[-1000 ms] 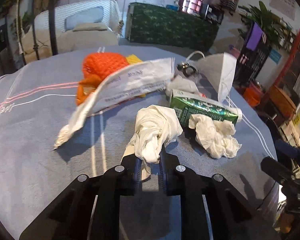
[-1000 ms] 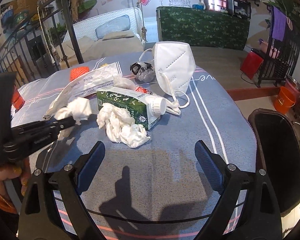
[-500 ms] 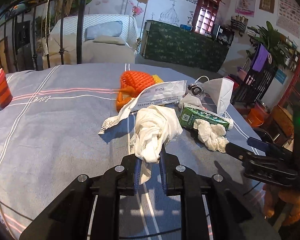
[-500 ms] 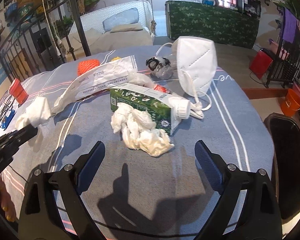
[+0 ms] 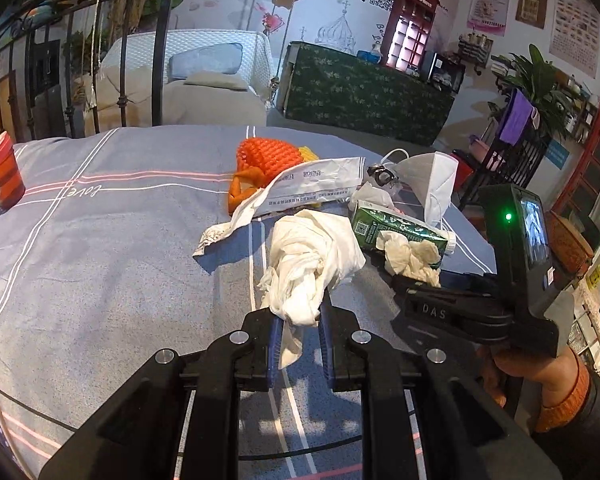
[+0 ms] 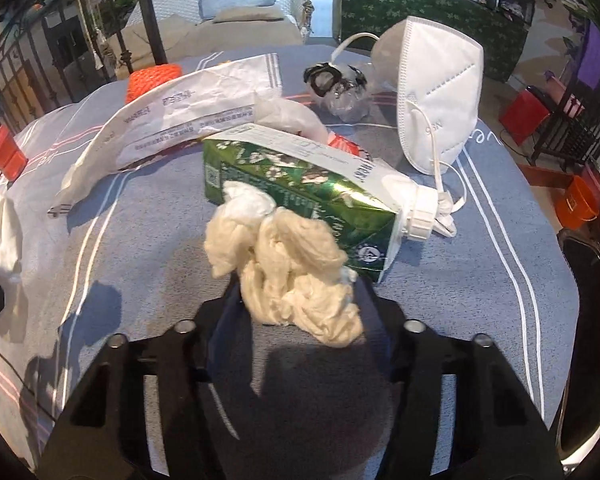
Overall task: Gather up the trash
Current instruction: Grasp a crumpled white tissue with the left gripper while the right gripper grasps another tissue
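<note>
The right gripper point(image 6: 300, 296) is closing in on the second tissue point(image 6: 288, 264), which is lying on the table point(image 6: 480, 280) against the green carton point(image 6: 300, 184). A second ago its jaws were standing wide and short of the wad; now they have just been narrowing, with the wad sitting between them. The tissue is hiding the pads, so whether they are already pressing on it cannot be told. The left gripper point(image 5: 298, 320) is pinching the first tissue point(image 5: 312, 256) as it was a second ago, and that wad is now hanging clear above the table instead of low over it.

So one piece of trash is in hand and the next is likely being taken. The carton, mask point(image 6: 436, 80), paper wrapper point(image 6: 188, 112) and orange net point(image 5: 268, 156) are waiting untouched. The black bin point(image 6: 588, 320) is standing just off the table's right edge.
</note>
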